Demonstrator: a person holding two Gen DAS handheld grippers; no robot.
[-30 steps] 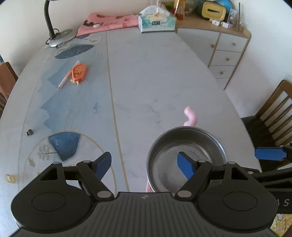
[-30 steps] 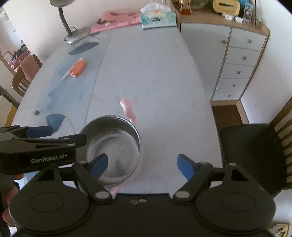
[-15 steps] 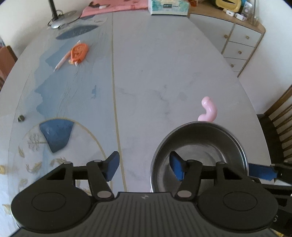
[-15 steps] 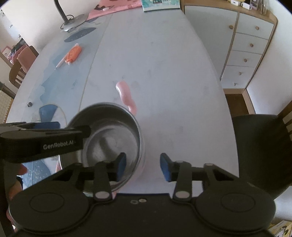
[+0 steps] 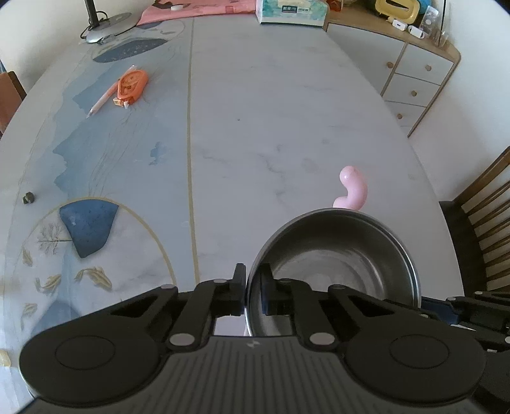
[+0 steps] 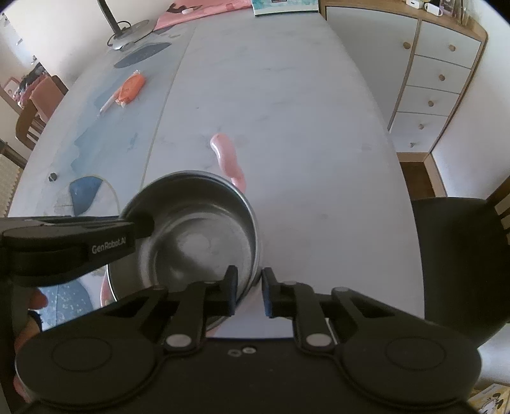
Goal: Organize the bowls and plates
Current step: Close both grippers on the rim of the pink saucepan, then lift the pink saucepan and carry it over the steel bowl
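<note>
A steel bowl point(image 5: 334, 261) point(image 6: 197, 242) stands near the front edge of the marble table point(image 5: 255, 111). Something pink lies under it, and a curved pink handle point(image 5: 352, 191) point(image 6: 228, 159) sticks out behind. My left gripper point(image 5: 250, 280) is shut on the bowl's left rim, one finger inside and one outside; in the right wrist view it is the black arm point(image 6: 143, 223). My right gripper point(image 6: 249, 286) straddles the right rim. Its jaws are closing, with the rim pinched between the pads. What lies under the bowl is mostly hidden.
An orange tape dispenser point(image 5: 132, 84) and a pen point(image 5: 102, 102) lie at the far left. A lamp base point(image 5: 108, 28) and a tissue box point(image 5: 291, 11) stand at the back. A drawer cabinet point(image 5: 414, 76) and a dark chair point(image 6: 462, 254) are on the right.
Both grippers stood wide open astride the bowl's rim and have closed onto it, left on the left rim, right on the right rim. The left gripper sank slightly.
</note>
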